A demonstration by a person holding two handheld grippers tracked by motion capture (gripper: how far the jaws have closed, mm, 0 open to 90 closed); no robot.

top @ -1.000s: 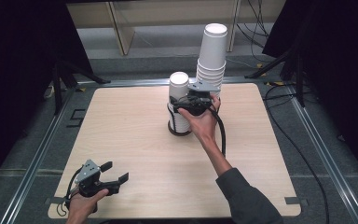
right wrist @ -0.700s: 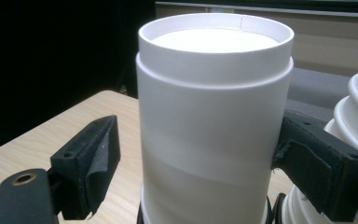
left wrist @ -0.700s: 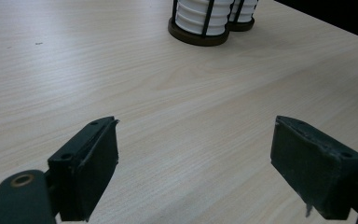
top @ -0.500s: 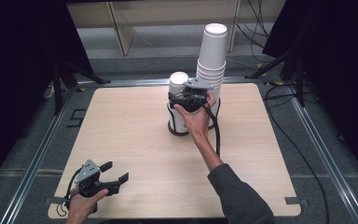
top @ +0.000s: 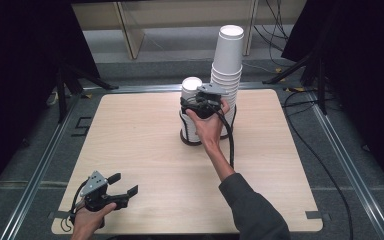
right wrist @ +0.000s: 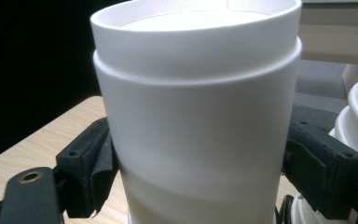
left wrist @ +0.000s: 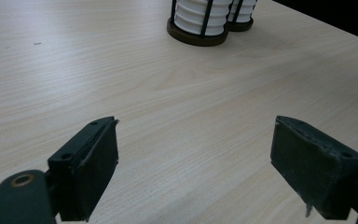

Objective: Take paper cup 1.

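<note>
Pale wooden table [top: 130, 130], dark stands [top: 67, 80], perhaps cables [top: 325, 150] on grey floor [top: 370, 165].

Light wooden tabletop [top: 130, 130] sitting mid-frame on grey floor [top: 370, 175]. Black cables [top: 325, 150] trailing at right. Pale wooden frame [top: 125, 22] standing top centre; dark curtains [top: 20, 60] flanking both sides.

Lab/studio: black curtains [top: 20, 75], floor cables [top: 325, 145], metal-framed table [top: 130, 135].
</note>
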